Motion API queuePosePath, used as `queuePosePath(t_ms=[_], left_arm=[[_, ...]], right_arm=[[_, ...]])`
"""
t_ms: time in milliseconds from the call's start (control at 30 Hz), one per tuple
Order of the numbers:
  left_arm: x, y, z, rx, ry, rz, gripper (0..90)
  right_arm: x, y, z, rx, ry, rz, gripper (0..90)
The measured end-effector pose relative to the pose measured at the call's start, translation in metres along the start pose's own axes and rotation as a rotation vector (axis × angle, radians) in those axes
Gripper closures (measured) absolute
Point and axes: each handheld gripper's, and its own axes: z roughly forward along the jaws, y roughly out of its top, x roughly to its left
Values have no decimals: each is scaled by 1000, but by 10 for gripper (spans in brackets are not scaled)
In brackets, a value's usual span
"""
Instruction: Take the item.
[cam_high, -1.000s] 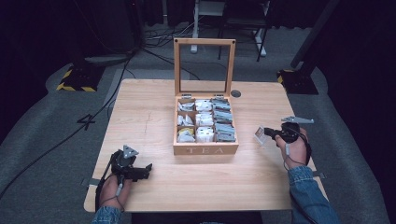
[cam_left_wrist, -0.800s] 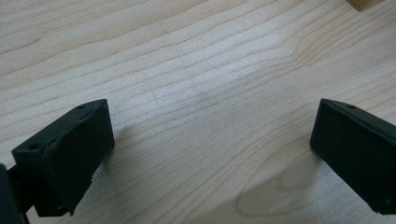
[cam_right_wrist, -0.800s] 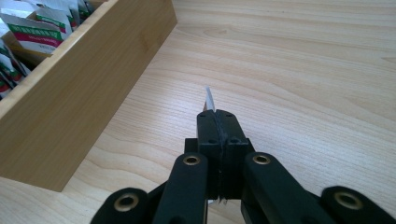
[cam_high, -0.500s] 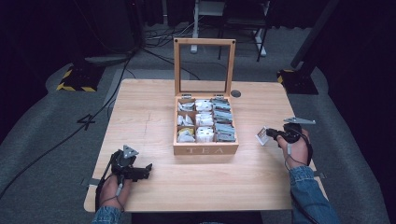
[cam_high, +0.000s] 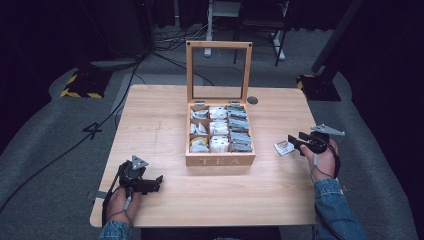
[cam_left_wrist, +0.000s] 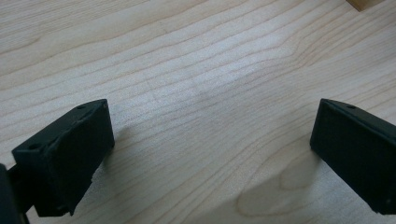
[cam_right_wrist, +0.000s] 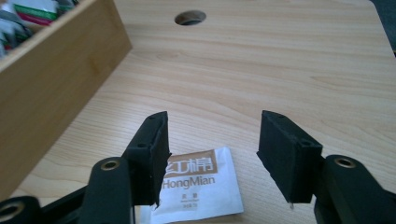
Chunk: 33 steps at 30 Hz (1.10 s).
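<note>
A white tea sachet (cam_right_wrist: 201, 186) is seen flat on the table (cam_high: 165, 115), right of the tea box (cam_high: 220, 159), below and between the right gripper (cam_high: 296, 143) jaws, which were just being opened & aren't pressing it. Left gripper (cam_high: 156, 182), front-left of box, is held wide open w/ nothing between.

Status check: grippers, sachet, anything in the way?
Right gripper just opened, sachet flat on table beneath it. Left gripper open, empty. Tea box stands apart, path clear.
</note>
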Motion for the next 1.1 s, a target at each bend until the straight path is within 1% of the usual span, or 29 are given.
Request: queuePosePath(t_ms=[133,167,200,267,300,367,400,567,600,667,800,1000,1100], left_arm=[[0,0,0,0,0,0,0],[0,0,0,0,0,0,0],[0,0,0,0,0,1,0],[0,0,0,0,0,1,0],[0,0,0,0,0,0,0],[0,0,0,0,-1,1,0],[0,0,0,0,0,1,0],[0,0,0,0,0,1,0],[0,0,0,0,0,0,0],[0,0,0,0,0,1,0],[0,0,0,0,-1,1,0],[0,0,0,0,0,0,0],[0,0,0,0,0,0,0]], right_arm=[[6,3,-11,-14,43,-22,422],[6,3,-11,-14,43,-22,422],[9,4,-18,-20,59,-35,422],[12,5,-25,-29,76,-43,424],[15,6,-29,-32,81,-48,424],[19,7,-35,-40,82,-77,425],[23,7,-40,-43,86,-93,426],[37,9,-50,-60,135,-120,426],[40,9,-53,-58,146,-115,427],[46,10,-56,-60,167,-125,429],[58,7,-62,-45,210,-140,441],[77,-1,-69,7,271,-150,462],[85,-5,-74,22,296,-159,459]])
